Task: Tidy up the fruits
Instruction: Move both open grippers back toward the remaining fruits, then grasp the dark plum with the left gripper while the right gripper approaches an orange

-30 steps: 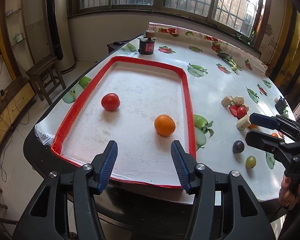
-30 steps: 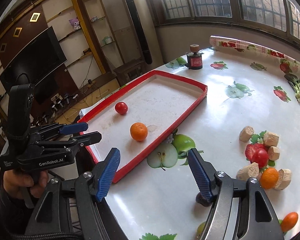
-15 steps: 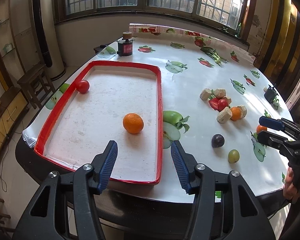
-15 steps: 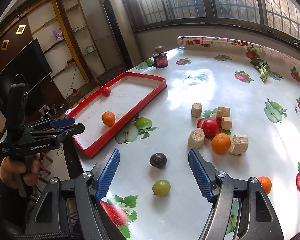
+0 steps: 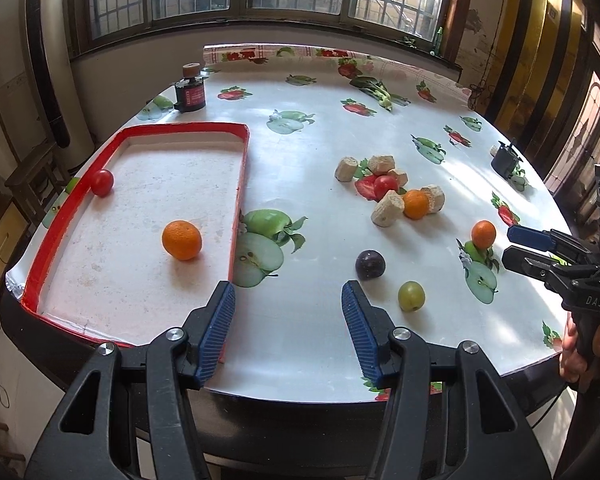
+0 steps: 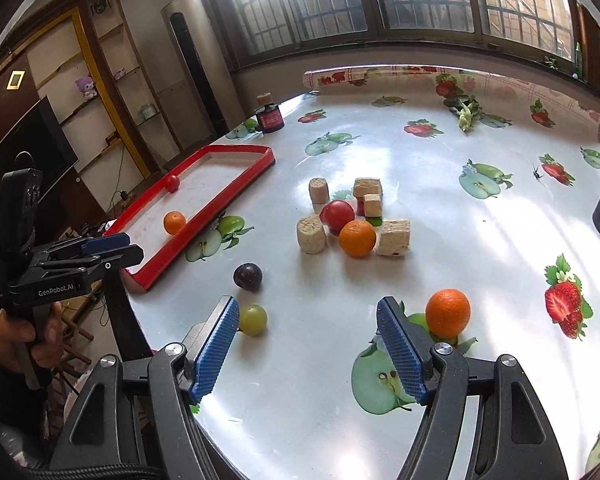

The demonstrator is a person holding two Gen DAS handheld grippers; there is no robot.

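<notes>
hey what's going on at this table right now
A person is sorting fruit into the red tray with a handheld claw in each hand. The tray holds an orange and a tomato. Both the left claw and right claw are open and empty, near a plum and a green grape.

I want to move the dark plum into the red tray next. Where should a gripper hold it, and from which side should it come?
Probably grip the dark plum across its widest middle, coming from above or from the near table edge. It is round, so a hold off the middle may slip. It lies apart from the green grape, and the left gripper, jaws open, faces it.
</notes>
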